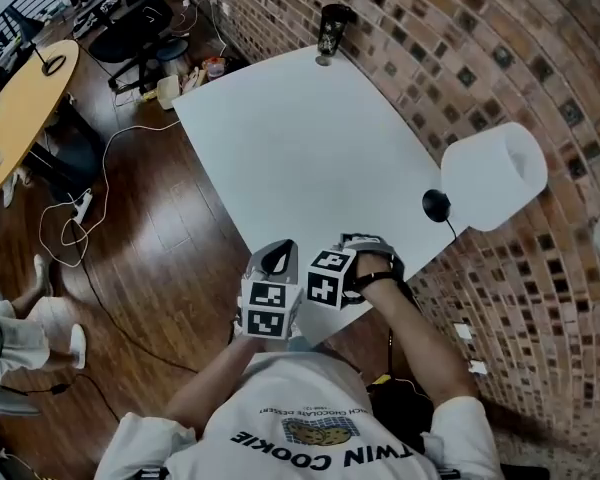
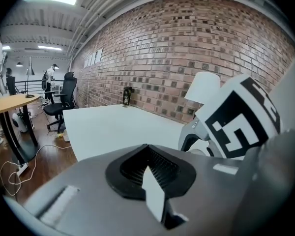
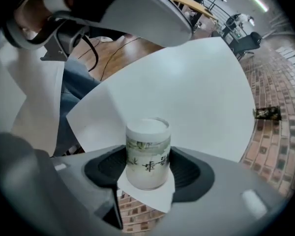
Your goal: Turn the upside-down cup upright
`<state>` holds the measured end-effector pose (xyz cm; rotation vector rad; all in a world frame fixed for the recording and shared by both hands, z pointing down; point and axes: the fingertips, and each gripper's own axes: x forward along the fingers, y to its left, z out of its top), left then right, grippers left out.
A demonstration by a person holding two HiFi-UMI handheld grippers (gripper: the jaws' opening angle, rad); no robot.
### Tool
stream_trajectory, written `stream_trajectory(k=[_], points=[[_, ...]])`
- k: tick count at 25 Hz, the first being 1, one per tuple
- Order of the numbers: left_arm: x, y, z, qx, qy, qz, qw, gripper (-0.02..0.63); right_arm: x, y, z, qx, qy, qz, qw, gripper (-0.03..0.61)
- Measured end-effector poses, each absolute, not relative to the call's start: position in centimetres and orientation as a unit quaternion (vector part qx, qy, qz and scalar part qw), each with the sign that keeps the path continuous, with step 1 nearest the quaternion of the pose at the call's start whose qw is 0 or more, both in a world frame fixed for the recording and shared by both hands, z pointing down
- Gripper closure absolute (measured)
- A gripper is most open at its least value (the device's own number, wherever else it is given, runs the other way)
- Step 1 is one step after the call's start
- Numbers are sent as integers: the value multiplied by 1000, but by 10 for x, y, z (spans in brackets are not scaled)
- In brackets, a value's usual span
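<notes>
tee (image 1: 280,398): white, dark print, short sleeves | right hand (image 1: 372,266): black-gloved

left hand-held gripper (image 2: 150,167) jaws together, empty; white table (image 2: 113,124) ahead, brick wall (image 2: 187,48) behind.

A white tabletop (image 1: 310,138) stands against a brick wall (image 1: 460,48), with a small dark canister (image 1: 330,30) at its far corner and a round black lamp base (image 1: 436,205) at its right edge, under a white lampshade (image 1: 493,175). White cables (image 1: 65,230) trail across the wooden floor (image 1: 150,248) near black office chairs (image 1: 135,28) and an oval wooden desk (image 1: 20,108).
</notes>
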<state>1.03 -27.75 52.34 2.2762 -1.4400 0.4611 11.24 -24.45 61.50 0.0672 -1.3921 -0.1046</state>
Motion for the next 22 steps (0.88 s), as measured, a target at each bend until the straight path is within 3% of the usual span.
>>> stream_trajectory(k=[12, 22], points=[[-21, -289, 524, 822, -507, 158, 205, 611, 90, -263, 624, 41, -655, -23, 754, 299], [-11, -290, 521, 828, -497, 161, 202, 611, 91, -263, 597, 129, -730, -1, 671, 293]])
